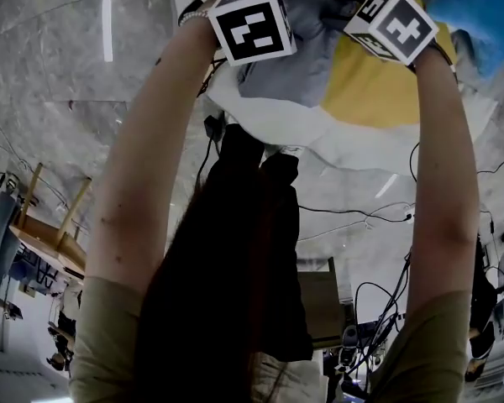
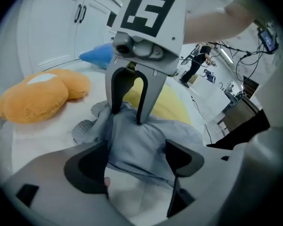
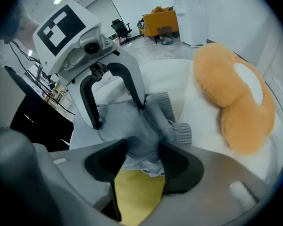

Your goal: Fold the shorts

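Release on the left side, by my reading: the left gripper (image 2: 137, 166) stands with jaws wide apart over the grey shorts (image 2: 141, 135), pads off the cloth. They lie bunched at top centre of the head view, on the white surface (image 2: 42, 140) and partly over a yellow cloth (image 2: 172, 107). The ribbed waistband (image 3: 177, 126) faces the orange cushion (image 3: 236, 102); the long axis seems to run between the tools, though crumpling blurs it. Farther right, the right gripper (image 3: 142, 160) is clamped on a fold. The next move calls for regripping a free edge and flattening.
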Demonstrator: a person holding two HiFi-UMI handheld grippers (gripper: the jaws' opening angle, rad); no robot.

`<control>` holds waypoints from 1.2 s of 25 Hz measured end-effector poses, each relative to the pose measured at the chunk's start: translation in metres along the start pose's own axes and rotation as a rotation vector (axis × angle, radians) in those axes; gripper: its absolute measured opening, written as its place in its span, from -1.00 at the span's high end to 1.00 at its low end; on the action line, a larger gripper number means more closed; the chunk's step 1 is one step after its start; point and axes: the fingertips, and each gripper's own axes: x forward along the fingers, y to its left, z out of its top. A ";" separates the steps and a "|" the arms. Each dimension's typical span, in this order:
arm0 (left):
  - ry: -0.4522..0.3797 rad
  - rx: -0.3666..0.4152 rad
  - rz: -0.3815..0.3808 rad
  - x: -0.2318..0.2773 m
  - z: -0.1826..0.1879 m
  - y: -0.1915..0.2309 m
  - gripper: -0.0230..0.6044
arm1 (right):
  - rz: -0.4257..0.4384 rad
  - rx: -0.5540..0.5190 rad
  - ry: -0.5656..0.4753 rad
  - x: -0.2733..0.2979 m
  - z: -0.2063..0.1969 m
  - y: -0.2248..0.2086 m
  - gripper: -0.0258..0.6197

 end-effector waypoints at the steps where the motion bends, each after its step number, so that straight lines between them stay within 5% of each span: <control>1: -0.011 -0.020 0.003 -0.006 0.002 -0.001 -0.24 | -0.005 0.009 -0.025 -0.006 0.004 0.001 0.24; 6: -0.115 -0.130 0.071 -0.047 -0.002 -0.059 -0.24 | -0.040 0.008 -0.106 -0.041 0.011 0.030 0.24; 11: 0.005 -0.142 0.015 -0.007 -0.055 -0.148 -0.24 | 0.003 -0.073 0.039 -0.012 -0.028 0.088 0.24; 18: -0.036 -0.206 0.091 0.003 -0.060 -0.135 -0.24 | -0.061 0.009 -0.001 0.007 -0.037 0.087 0.24; 24: -0.217 -0.392 0.208 -0.074 -0.018 -0.130 -0.24 | -0.110 0.158 -0.237 -0.077 -0.017 0.117 0.25; 30: -0.587 -0.724 0.378 -0.230 0.048 -0.181 -0.24 | -0.297 0.393 -0.665 -0.250 0.007 0.188 0.25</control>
